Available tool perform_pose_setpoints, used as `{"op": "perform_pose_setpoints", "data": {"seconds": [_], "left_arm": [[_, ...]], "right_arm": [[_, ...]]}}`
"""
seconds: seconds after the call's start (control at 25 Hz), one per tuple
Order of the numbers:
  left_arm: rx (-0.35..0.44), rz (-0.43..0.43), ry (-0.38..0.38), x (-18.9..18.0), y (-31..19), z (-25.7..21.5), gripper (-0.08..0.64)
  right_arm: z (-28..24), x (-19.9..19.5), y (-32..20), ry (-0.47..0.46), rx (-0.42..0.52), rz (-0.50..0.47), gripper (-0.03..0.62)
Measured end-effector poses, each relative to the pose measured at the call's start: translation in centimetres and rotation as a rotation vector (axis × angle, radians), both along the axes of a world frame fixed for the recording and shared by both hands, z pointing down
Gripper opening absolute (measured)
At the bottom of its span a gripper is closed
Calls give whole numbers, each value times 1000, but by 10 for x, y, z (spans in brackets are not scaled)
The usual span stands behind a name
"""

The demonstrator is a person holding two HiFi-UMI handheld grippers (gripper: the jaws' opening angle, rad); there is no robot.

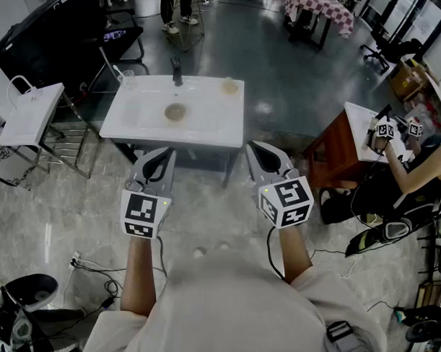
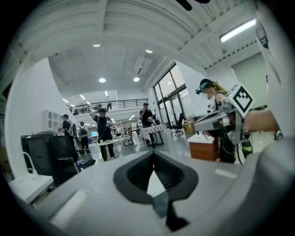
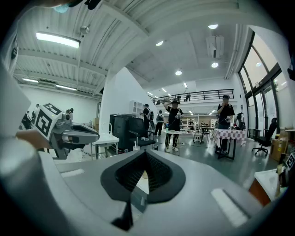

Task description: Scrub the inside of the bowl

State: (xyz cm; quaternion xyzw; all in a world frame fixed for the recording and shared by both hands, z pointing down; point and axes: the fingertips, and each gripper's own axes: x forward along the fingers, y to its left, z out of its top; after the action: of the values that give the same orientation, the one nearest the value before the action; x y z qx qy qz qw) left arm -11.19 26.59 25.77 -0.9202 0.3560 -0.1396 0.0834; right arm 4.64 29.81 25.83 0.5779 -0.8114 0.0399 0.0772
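I'm holding both grippers out side by side, nearly level with a slight dip at the nose. The left gripper (image 1: 159, 156) has its jaws pressed tip to tip with nothing between them; its own view shows the dark pads meeting in a point, with only a sliver of white behind them. The right gripper (image 1: 261, 148) is the same, closed and empty.

The bowl (image 1: 175, 112) is a small tan round shape on the white sink table (image 1: 211, 129). It lies ahead of both grippers, between their lines and a little nearer the left one's, well apart from either set of tips. Beyond the bowl, at the far edge of the top, stands a dark faucet (image 1: 176, 71). Ahead of the right gripper and past the bowl sits a small tan object (image 1: 229, 85), too small for me to identify. At the far corner on the left gripper's side stands a clear cup with a straw (image 1: 127, 79).

Off to the right gripper's outer side there is a wooden desk (image 1: 335, 149), where a seated person (image 1: 415, 179) holds another marked gripper.
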Motion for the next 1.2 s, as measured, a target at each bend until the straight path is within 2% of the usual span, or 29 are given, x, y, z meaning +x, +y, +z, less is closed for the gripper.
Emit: {"op": "perform_pose_setpoints", "data": {"seconds": [0.36,0.56,0.84,1.0,1.2], "left_arm": [[-14,-5,11,-10,3,-1,3],[-46,11,6,-22,12,11,3],[-118,11,13,-34,11,44,3],[-116,17,9,-30,-11,43,3],[-123,0,0,-11,-60,47,3]], "right_arm": [[-12,-10,8,3,53,-29,5],[4,-27,20,-28,9,-49,5],[26,-34,30,-59,-59,-15,5],[24,-32,9,-63,-42,-11,5],[21,-13,-47,-72,-17,-24,5]]}}
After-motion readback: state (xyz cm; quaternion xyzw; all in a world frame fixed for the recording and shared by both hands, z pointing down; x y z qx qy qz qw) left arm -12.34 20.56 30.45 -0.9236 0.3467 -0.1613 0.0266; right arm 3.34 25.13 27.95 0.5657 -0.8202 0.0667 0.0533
